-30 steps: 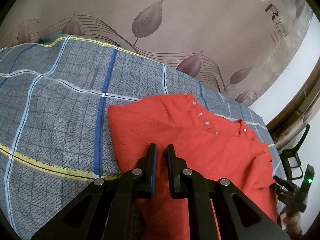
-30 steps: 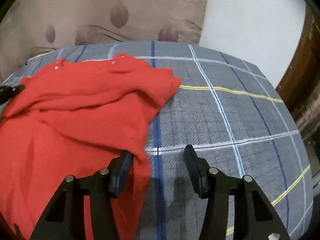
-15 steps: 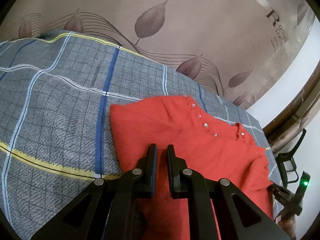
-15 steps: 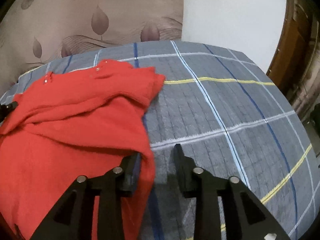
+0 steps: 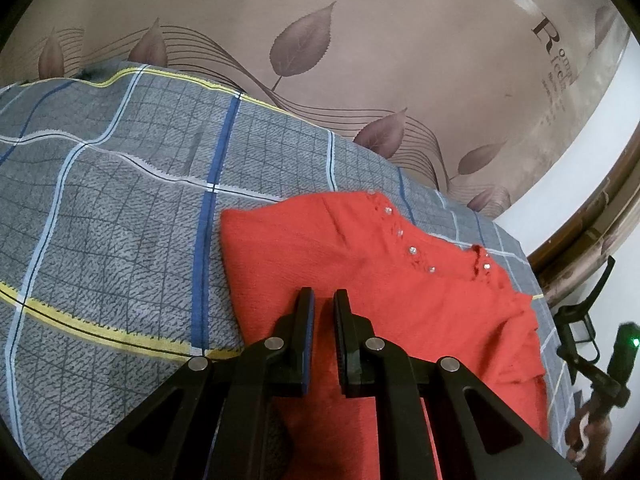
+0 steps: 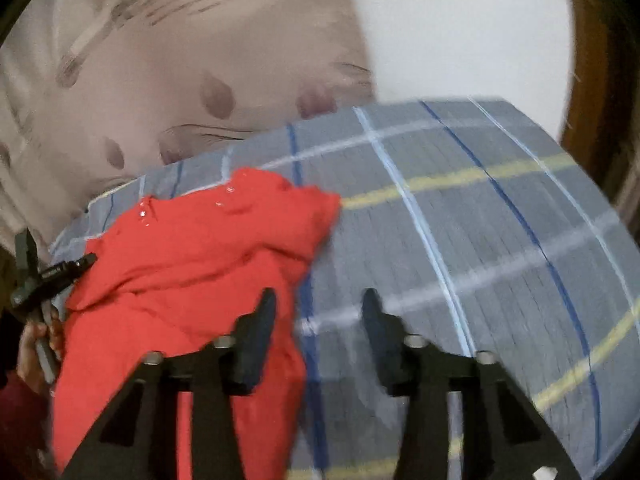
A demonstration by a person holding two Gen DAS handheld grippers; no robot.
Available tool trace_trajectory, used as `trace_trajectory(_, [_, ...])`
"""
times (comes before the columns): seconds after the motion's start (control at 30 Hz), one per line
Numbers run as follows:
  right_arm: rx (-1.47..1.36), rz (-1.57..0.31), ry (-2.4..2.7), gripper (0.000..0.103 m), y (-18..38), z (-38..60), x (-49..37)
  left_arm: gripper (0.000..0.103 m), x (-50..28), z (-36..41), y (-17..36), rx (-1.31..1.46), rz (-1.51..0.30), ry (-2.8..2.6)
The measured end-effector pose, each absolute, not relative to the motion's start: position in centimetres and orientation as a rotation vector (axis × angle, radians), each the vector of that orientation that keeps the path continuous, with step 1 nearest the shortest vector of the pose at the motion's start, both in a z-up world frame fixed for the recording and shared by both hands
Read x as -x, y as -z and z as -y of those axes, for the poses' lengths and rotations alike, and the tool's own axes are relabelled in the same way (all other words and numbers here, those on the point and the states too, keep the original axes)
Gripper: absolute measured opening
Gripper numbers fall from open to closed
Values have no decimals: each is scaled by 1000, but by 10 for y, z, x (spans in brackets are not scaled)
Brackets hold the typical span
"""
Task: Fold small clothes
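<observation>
A small red knit top (image 5: pixel 360 280) with shiny studs at the neckline lies partly folded on the grey plaid bed cover (image 5: pixel 120 220). My left gripper (image 5: pixel 324 300) sits over its near part, jaws nearly shut with a narrow gap, nothing visibly pinched. In the right wrist view the top (image 6: pixel 200 264) lies left of centre. My right gripper (image 6: pixel 320 304) is open above the top's right edge, its left finger over red cloth, its right finger over the cover. The view is blurred.
A brown headboard with a leaf pattern (image 5: pixel 320 40) rises behind the bed. A white wall and a wooden frame (image 6: pixel 592 80) stand to the right. The other gripper and a hand show at the left edge of the right wrist view (image 6: pixel 40 280).
My right gripper closed partly, then opened wide again and lifted back from the top's edge. My left gripper stayed nearly shut and shifted slightly over the top.
</observation>
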State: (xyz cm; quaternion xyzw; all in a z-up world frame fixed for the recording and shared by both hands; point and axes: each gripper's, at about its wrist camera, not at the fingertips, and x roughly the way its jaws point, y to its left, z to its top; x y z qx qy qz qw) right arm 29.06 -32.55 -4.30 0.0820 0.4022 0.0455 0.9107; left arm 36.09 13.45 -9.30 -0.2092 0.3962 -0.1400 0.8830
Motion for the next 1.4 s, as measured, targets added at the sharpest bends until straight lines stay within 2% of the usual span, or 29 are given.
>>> trace_trajectory(0.17, [40, -882, -157, 12, 73, 280, -330, 11, -361, -135, 93, 437, -825, 292])
trace_trajectory(0.3, [-20, -910, -110, 26, 82, 299, -334, 11, -362, -136, 94, 446, -825, 298])
trace_trajectory(0.43, [-143, -926, -113, 27, 83, 324, -328, 11, -362, -136, 95, 446, -825, 298])
trace_trajectory(0.47, [-186, -930, -115, 31, 82, 331, -324, 11, -361, -136, 94, 444, -823, 295])
trace_trajectory(0.53, [-336, -920, -158, 32, 76, 350, -312, 11, -353, -130, 87, 388, -817, 256])
trace_trajectory(0.6, [-430, -877, -188, 34, 65, 368, -286, 20, -333, -123, 74, 334, -811, 250])
trace_trajectory(0.63, [-436, -856, -199, 35, 59, 372, -270, 30, -317, -120, 68, 333, -803, 280])
trace_trajectory(0.67, [-429, -849, -230, 41, 53, 374, -250, 48, -300, -116, 64, 337, -801, 318])
trace_trajectory(0.7, [-422, -858, -270, 52, 51, 374, -231, 58, -282, -113, 61, 336, -811, 348])
trace_trajectory(0.73, [-419, -869, -301, 56, 50, 372, -216, 66, -264, -110, 60, 331, -823, 366])
trace_trajectory(0.87, [-406, -910, -416, 58, 55, 360, -143, 66, -192, -106, 55, 314, -862, 442])
trace_trajectory(1.03, [-438, -960, -493, 58, 75, 344, -82, 68, -124, -122, 53, 443, -874, 482])
trace_trajectory(1.17, [-425, -996, -509, 58, 88, 331, -53, 68, -85, -126, 65, 489, -957, 501])
trace_trajectory(1.4, [-526, -976, -611, 62, 104, 325, -34, 68, -35, -128, 81, 539, -972, 545])
